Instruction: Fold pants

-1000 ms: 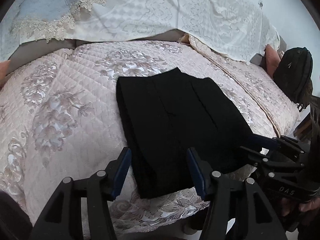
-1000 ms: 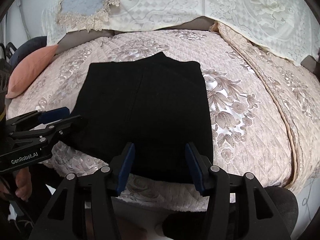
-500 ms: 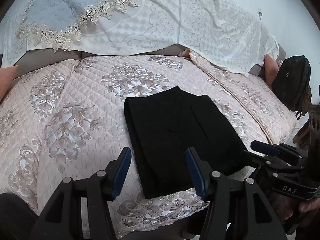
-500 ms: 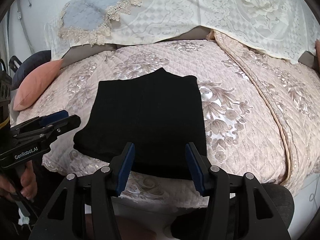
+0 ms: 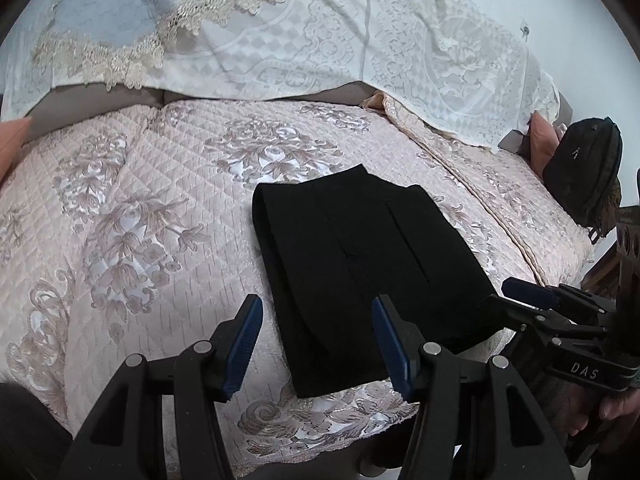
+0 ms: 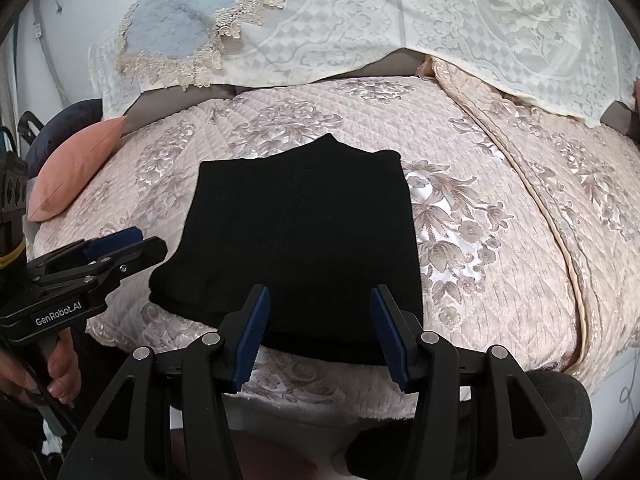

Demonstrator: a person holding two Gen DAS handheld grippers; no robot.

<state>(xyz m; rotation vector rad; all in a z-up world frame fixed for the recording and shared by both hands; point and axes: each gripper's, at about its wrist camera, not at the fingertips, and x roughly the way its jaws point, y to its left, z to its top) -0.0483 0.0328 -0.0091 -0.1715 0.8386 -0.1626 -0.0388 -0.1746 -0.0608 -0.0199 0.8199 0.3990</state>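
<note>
The black pants [image 5: 360, 264] lie folded into a compact rectangle on the pink quilted bedspread [image 5: 140, 220], near its front edge. They also show in the right wrist view [image 6: 304, 232]. My left gripper [image 5: 316, 340] is open and empty, held above the near left part of the pants. My right gripper [image 6: 316, 330] is open and empty, above the near edge of the pants. Each gripper shows in the other's view: the right gripper [image 5: 532, 300] at the pants' right corner, the left gripper [image 6: 120, 248] at their left corner. Neither touches the cloth.
A white lace cover [image 5: 360, 40] and a grey lace-trimmed pillow [image 5: 112, 12] lie at the head of the bed. A black bag [image 5: 584, 172] sits at the far right. A pink cushion [image 6: 76, 168] lies at the left edge.
Both grippers have drawn back and up from the folded pants, so the pants look smaller and farther. The pants have not moved. Both grippers stay open.
</note>
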